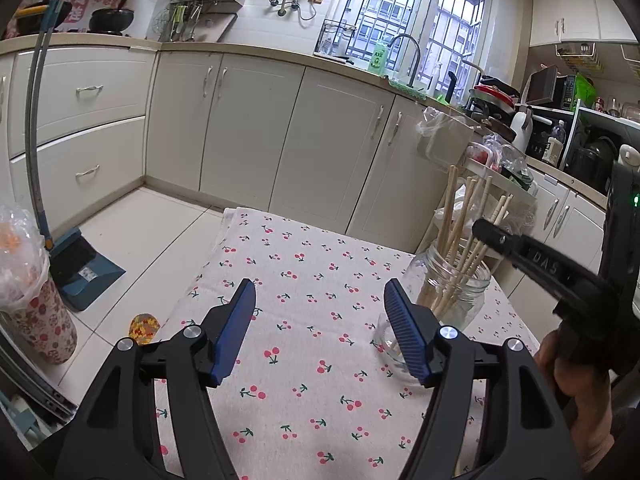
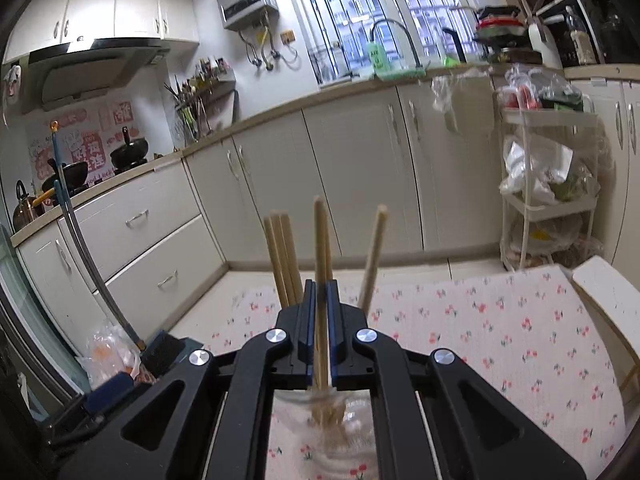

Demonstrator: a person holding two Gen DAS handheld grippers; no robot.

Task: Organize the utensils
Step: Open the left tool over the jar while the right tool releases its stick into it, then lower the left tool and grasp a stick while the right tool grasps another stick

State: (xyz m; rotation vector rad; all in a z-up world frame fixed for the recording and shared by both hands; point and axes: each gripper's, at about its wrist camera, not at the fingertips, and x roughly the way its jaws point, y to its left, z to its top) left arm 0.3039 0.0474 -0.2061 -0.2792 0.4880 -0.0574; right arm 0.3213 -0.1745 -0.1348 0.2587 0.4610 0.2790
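A clear glass jar point(image 1: 452, 292) stands on the cherry-print tablecloth point(image 1: 304, 280) and holds several wooden chopsticks point(image 1: 460, 224). My left gripper point(image 1: 320, 332) is open and empty, low over the cloth, just left of the jar. My right gripper point(image 1: 486, 230) reaches over the jar from the right. In the right wrist view my right gripper point(image 2: 320, 292) is shut on a pair of chopsticks point(image 2: 320, 248) that stand upright with their lower ends in the jar point(image 2: 324, 428) below. Other chopsticks point(image 2: 282, 256) lean in the jar on both sides.
White kitchen cabinets point(image 1: 280, 128) line the far side. A dustpan and broom point(image 1: 80, 268) stand on the floor at left, beside a floral container with a plastic bag point(image 1: 36, 300). A white trolley point(image 2: 548, 184) with bags stands right of the table.
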